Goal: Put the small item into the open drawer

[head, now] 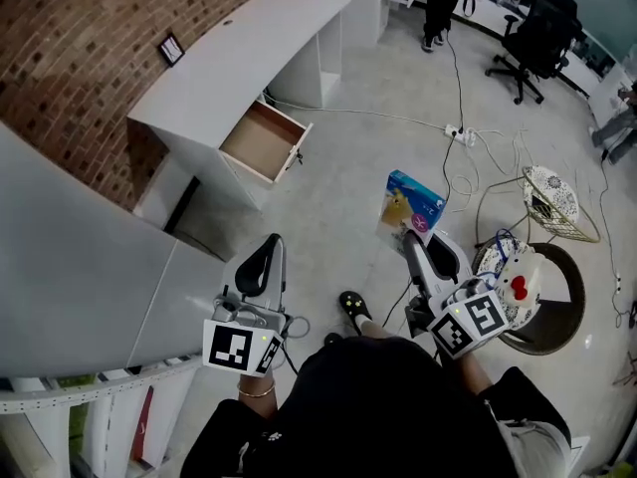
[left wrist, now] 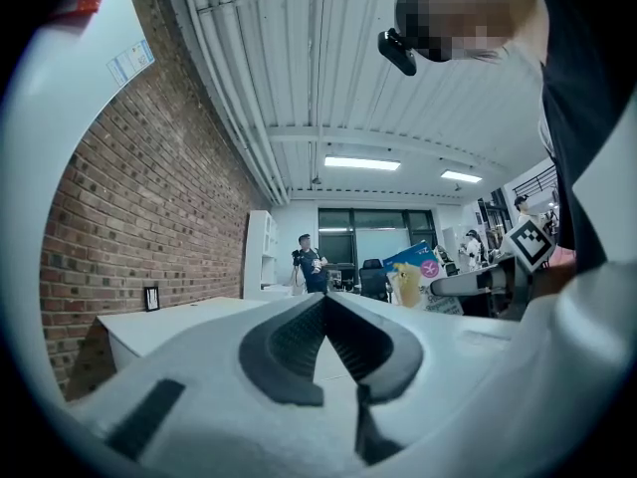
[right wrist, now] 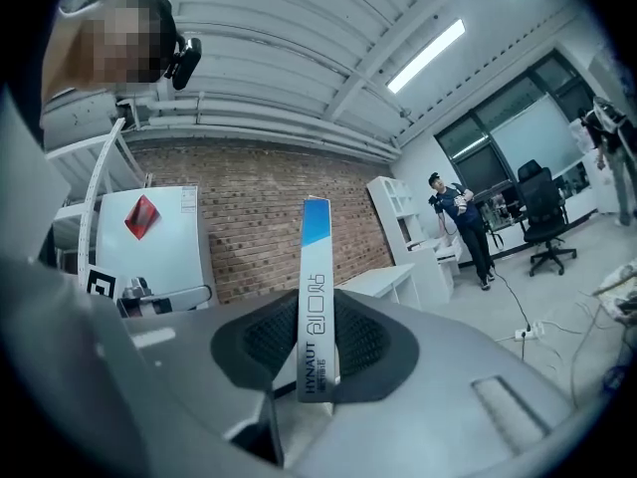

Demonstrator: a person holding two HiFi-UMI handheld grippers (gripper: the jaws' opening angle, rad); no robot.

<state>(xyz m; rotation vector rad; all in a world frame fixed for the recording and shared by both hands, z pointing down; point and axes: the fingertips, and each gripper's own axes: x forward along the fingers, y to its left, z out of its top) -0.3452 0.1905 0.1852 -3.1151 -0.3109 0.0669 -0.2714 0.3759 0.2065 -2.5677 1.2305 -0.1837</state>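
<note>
We see the small item, a flat blue box with a yellow figure on its face, clamped upright on its edge between the pads of the right gripper; the open drawer, white-fronted and brown wood inside, stands pulled out of the white desk, well apart from it.

"HYNAUT" printed on slim box edge.

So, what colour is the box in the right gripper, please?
The box is mainly blue; head view shows it best.
</note>
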